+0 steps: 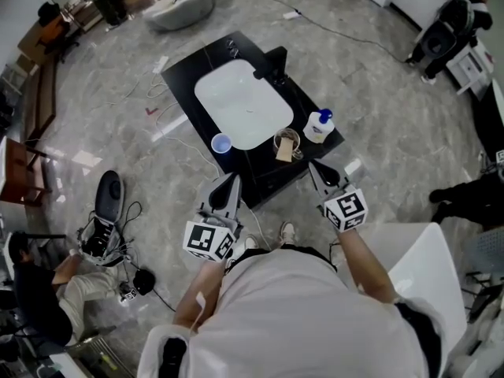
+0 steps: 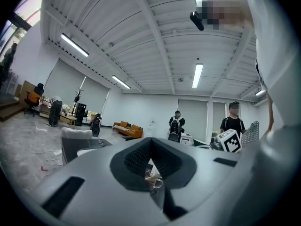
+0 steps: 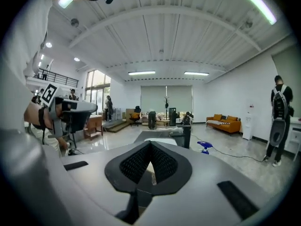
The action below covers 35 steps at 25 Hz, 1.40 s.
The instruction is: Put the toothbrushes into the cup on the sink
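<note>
A black sink counter [image 1: 194, 63] holds a white basin [image 1: 242, 102] and a black faucet [image 1: 272, 63]. At the basin's near edge stands a small blue cup [image 1: 221, 142]. To its right is a clear glass [image 1: 287, 144] with tan sticks in it, which may be toothbrushes; I cannot tell for sure. My left gripper [image 1: 232, 178] hangs just short of the counter's near corner, shut with nothing in it [image 2: 150, 141]. My right gripper [image 1: 313, 166] is off the counter's right edge near the glass, shut and empty [image 3: 151, 145].
A white bottle with a blue cap [image 1: 319, 126] stands right of the glass. Cables [image 1: 169, 124] trail over the grey floor around the counter. A person sits on the floor at the left [image 1: 47, 282], and a white chair [image 1: 429, 266] is at my right.
</note>
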{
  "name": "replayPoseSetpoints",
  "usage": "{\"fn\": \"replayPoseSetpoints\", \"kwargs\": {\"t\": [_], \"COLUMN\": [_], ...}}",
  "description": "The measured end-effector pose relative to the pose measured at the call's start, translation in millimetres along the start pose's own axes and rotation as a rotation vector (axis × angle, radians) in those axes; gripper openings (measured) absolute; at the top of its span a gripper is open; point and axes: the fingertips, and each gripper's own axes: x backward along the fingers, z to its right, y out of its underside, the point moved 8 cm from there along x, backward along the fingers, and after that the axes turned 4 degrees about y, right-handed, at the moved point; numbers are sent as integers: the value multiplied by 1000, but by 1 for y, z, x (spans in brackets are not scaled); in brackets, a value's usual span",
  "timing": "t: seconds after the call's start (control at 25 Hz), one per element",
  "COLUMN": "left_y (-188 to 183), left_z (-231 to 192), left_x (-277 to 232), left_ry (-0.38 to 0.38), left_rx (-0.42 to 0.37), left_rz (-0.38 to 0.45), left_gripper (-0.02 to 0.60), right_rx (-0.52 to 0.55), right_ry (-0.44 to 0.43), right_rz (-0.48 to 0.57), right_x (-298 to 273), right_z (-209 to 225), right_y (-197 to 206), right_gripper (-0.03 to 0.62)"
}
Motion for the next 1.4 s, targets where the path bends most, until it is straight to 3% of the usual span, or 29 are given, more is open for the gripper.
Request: {"fn": "replayPoseSetpoints", "kwargs": {"t": [0.52, 1.4], "left_y": [3, 2], "left_z": [11, 12], "left_x": [-8, -16], "left_ry": [15, 27], "left_rx": [2, -11], "left_rz": [-4, -3], "left_gripper": [3, 3], "right_rx": [-57, -25], "right_ry": [-32, -54], "right_rz": [69, 129], "right_x": [11, 19], "right_z": [2, -2], "right_y": [-25, -49], "right_gripper": [32, 32]}}
